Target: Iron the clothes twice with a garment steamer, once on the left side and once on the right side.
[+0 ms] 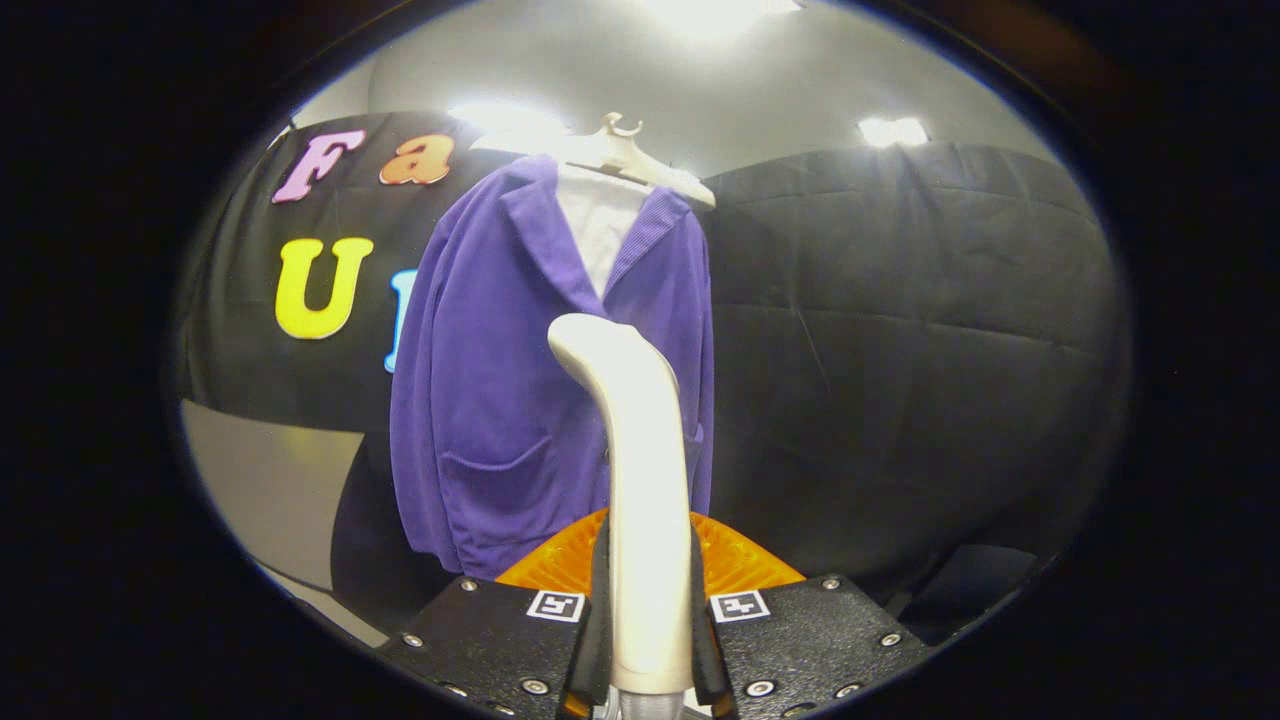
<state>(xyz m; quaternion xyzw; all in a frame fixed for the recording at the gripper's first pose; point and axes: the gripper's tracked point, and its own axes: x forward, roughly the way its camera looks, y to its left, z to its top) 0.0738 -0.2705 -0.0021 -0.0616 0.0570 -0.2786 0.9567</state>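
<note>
Purple jacket [520,400], worn over a white shirt [598,235], hangs on a pale hanger [630,152] against the booth's black cloth wall [900,350], beyond the fingers, with grey wall and bright ceiling lights [893,130] above the cloth. Nearer, a white garment steamer [640,480] rises upright, its curved head overlapping the jacket's front. Gripper [648,640] fingers are closed tight against both sides of the steamer's handle, just before an orange ribbed piece [740,560].

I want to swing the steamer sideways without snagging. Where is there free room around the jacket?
Free: before the dark cloth wall beside the purple jacket. Narrower gap on its other side. Crowded: the claw, shut on the steamer, sits just ahead of the jacket front, under the hanger.
</note>
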